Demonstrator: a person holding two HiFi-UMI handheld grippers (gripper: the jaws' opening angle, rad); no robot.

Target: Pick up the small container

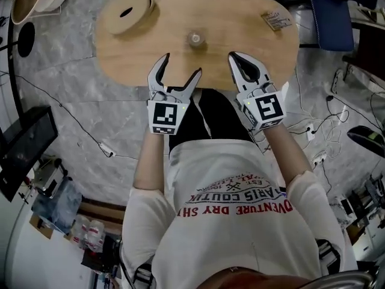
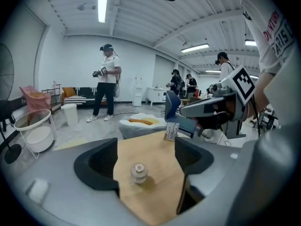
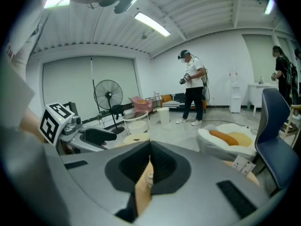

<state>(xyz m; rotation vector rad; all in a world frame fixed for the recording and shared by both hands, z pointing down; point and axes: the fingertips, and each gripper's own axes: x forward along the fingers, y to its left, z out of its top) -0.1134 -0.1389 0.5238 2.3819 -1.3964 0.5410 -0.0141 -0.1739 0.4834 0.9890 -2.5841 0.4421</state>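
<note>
The small container (image 1: 194,39) is a clear, capped vial standing upright near the middle of the oval wooden table (image 1: 240,23). My left gripper (image 1: 182,65) hovers at the table's near edge, just short of the vial and a little to its left, jaws open with nothing between them. In the left gripper view the vial (image 2: 138,173) stands on the wood ahead of the open jaws (image 2: 146,147). My right gripper (image 1: 236,57) is to the vial's right, shut and empty. In the right gripper view, through its narrow slit (image 3: 149,144), the vial (image 3: 149,178) shows beyond the tips.
A flat wooden ring (image 1: 126,12) lies at the table's far left and a small printed card (image 1: 277,20) at its far right. A blue chair (image 1: 334,17) stands past the right end. Cables run over the marble floor. Several people stand further off in the room.
</note>
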